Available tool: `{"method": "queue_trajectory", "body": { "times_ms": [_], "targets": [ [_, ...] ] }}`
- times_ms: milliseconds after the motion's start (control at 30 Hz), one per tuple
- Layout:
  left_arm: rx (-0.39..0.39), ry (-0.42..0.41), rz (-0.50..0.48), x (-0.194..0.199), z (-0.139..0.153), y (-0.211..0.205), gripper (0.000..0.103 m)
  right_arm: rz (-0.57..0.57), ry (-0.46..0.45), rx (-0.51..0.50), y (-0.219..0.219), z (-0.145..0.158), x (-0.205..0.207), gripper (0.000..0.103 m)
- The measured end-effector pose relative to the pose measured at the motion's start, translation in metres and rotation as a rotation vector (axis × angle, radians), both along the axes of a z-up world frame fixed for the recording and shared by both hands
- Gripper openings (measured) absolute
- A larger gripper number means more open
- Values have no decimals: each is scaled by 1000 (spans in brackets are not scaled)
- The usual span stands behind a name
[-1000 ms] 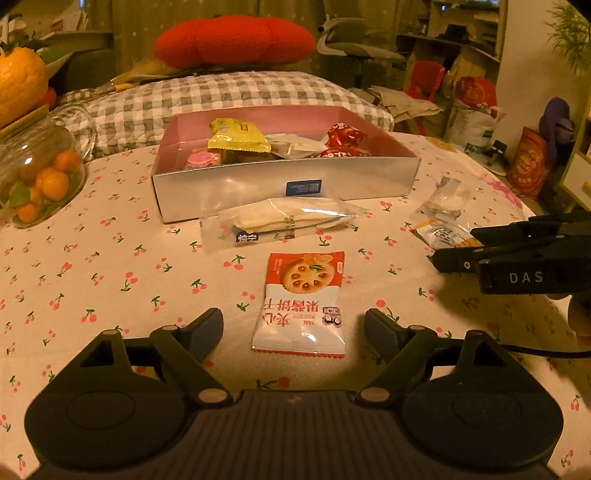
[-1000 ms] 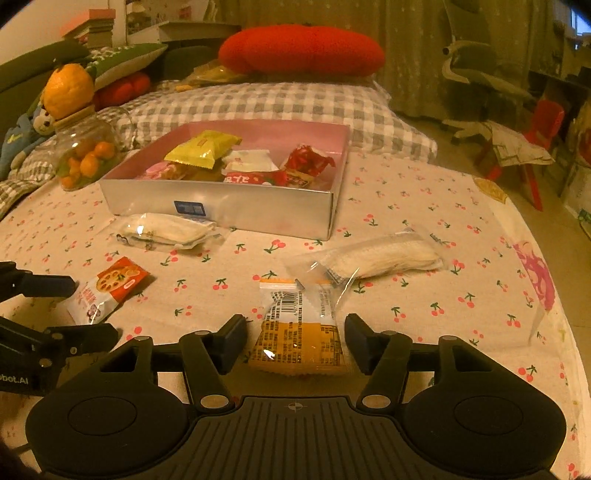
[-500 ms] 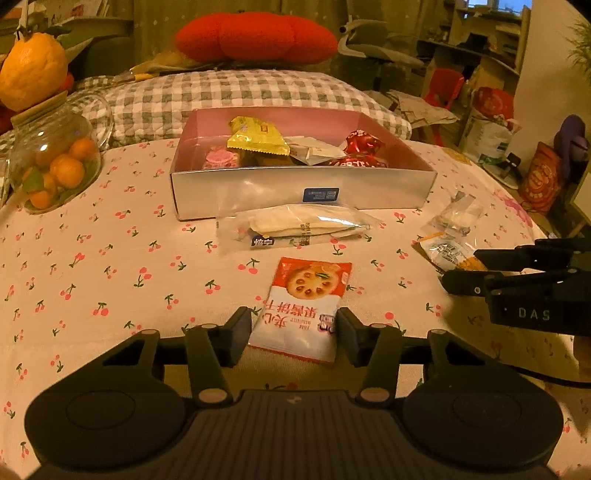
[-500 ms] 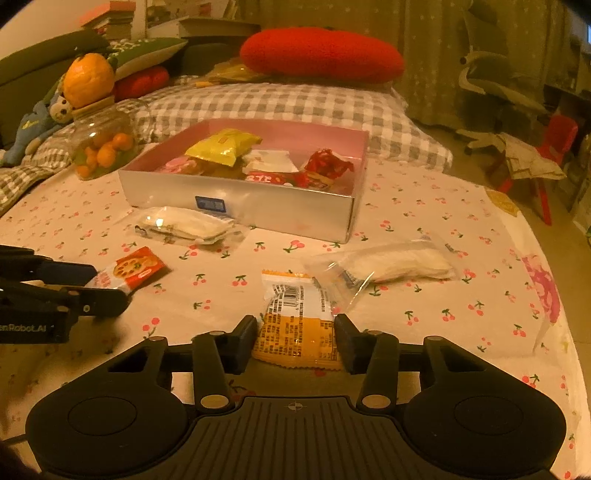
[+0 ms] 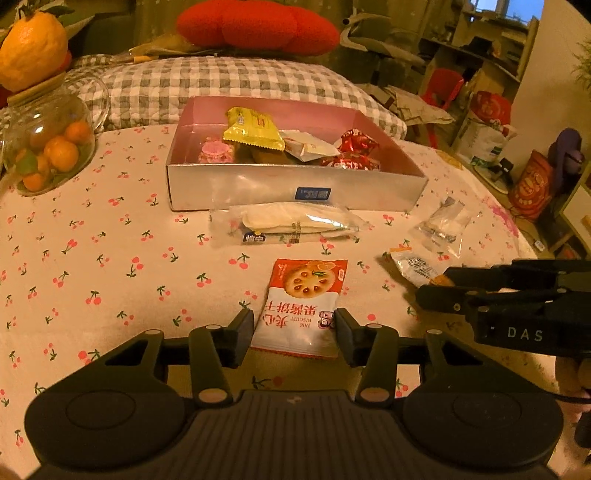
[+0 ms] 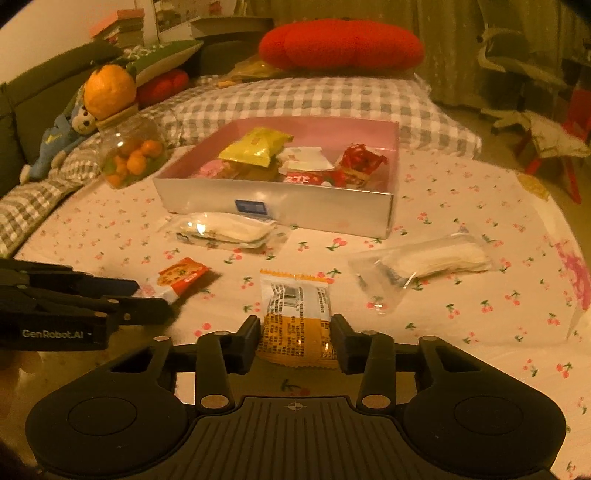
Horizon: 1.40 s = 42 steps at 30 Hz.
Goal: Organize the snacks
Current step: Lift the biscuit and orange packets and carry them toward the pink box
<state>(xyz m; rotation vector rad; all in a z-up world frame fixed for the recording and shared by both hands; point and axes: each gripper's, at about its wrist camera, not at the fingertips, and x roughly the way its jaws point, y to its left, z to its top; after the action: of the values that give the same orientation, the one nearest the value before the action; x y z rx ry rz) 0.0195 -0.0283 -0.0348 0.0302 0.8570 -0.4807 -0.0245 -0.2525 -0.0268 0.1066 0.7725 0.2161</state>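
A silver box with a pink inside holds several snacks at the back of the table; it also shows in the right wrist view. My left gripper has closed its fingers on the sides of a red and white biscuit packet lying on the cloth. My right gripper has closed its fingers on an orange packet. Two clear packets with white snacks lie loose: one in front of the box, one to the right.
A glass jar of small oranges stands at the left with a large orange on its lid. A checked pillow and a red cushion lie behind the box. The table edge curves away at the right.
Both grippers moved forward over their packets and narrowed from wide open until the fingers touch the packet sides.
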Motion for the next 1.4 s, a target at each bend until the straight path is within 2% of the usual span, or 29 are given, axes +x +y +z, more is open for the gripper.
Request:
{"method": "queue_trajectory", "body": {
  "times_ms": [200,333,433,733,933,1133,1400],
  "targets": [
    [-20,11,23,4,5,3,44,12,12,27,2,4,2,32],
    [-17,15,30,5,4,2,44,19,20,5,7,1,3,38],
    [-6,12,30,4,3,1,44,19,35,-14,10,-1,6,47],
    [10,24,41,5,-2,3,44,25,22,-67,22,-5,16,49],
    [10,23,41,4,-2,2,44,51,5,-94,30,-4,16,39],
    [-9,29,50,4,6,2,44,68,25,-36,27,5,19,39],
    [-36,-5,48,7,22,0,44,24,-11,22,14,33,29,39]
  ]
}}
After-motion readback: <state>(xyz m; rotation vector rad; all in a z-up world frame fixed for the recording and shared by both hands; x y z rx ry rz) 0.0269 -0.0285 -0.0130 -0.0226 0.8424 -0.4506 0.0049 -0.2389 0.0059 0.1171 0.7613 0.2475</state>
